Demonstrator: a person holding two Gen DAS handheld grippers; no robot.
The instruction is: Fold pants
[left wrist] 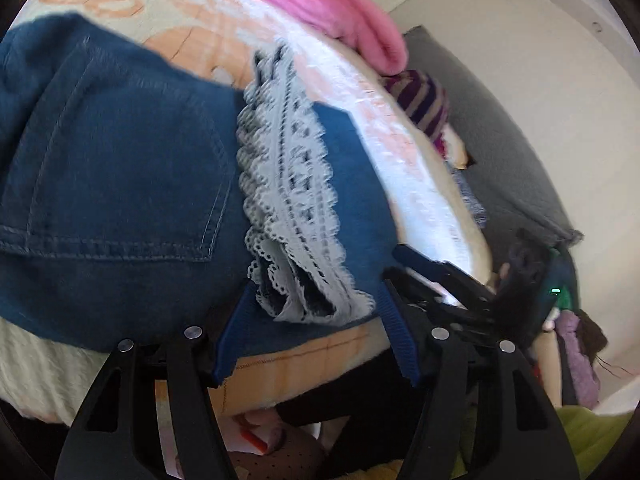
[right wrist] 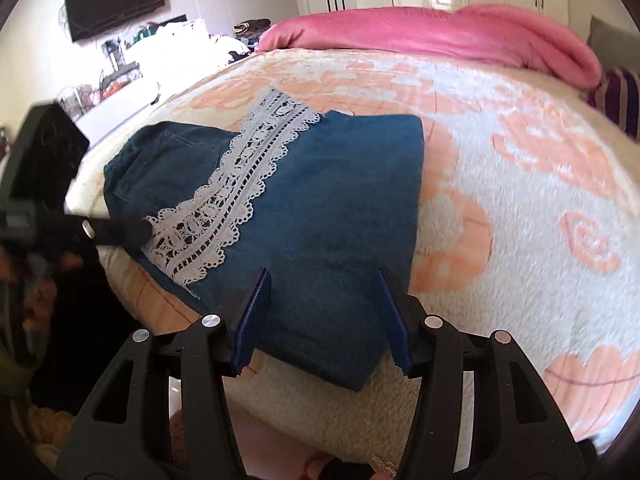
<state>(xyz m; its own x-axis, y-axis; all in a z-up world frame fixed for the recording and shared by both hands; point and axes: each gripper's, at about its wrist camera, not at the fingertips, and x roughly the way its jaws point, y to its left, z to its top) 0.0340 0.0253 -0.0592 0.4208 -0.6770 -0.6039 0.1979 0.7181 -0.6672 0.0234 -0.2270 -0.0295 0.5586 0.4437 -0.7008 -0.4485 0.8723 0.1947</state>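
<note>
Pants (right wrist: pixel 320 208) lay folded on the bed (right wrist: pixel 520 208); my left hand-held gripper (left wrist: pixel 316 332) and right hand-held gripper (right wrist: pixel 324 316) gaped empty, so I judged only tidying remained.

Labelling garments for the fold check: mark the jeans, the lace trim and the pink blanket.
jeans (right wrist: pixel 328 216): right wrist view, plain denim in the middle of the folded stack.
lace trim (right wrist: pixel 236 184): right wrist view, centre of the white band across the denim.
pink blanket (right wrist: pixel 440 32): right wrist view, its top fold at the far end of the bed.
</note>
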